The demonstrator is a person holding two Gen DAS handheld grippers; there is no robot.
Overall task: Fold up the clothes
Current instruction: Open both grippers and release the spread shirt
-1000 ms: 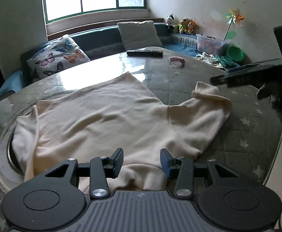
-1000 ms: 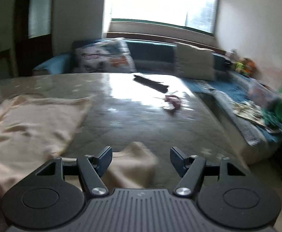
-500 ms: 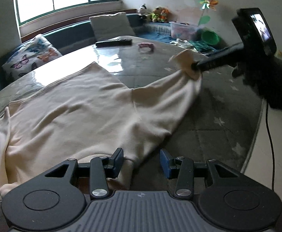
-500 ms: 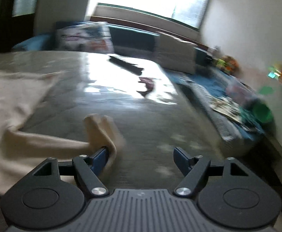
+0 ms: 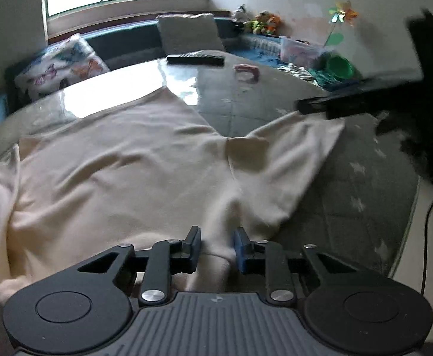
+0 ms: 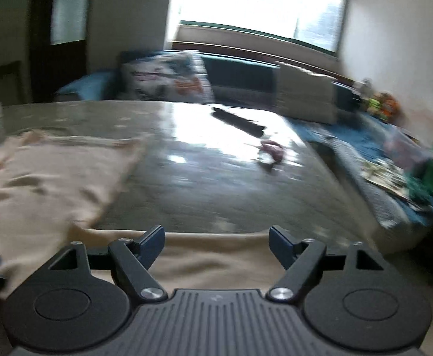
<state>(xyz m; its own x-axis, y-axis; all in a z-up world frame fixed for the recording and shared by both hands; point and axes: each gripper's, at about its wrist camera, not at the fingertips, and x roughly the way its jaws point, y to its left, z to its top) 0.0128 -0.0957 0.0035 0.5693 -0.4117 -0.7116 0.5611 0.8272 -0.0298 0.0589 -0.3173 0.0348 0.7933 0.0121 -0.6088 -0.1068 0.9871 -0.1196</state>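
Garment: cream long-sleeved knit top (image 5: 121,163) spread flat on grey star-print round bench (image 5: 356,184), body toward 9 o'clock, one sleeve out toward 2 o'clock.
L fingers (image 5: 215,244): mine, clamped on a fold of the top's near edge, at 6 o'clock.
R fingers (image 6: 216,241): mine, wide apart, gripping nothing, over the sleeve's edge.
Far side: black remote (image 5: 195,58), small pink item (image 5: 247,71), approx 12 o'clock.

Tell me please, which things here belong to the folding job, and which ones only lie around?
For the job: cream garment; left gripper; right gripper.

Just lying about: remote control; small pink item; butterfly cushion; green bowl; pinwheel.
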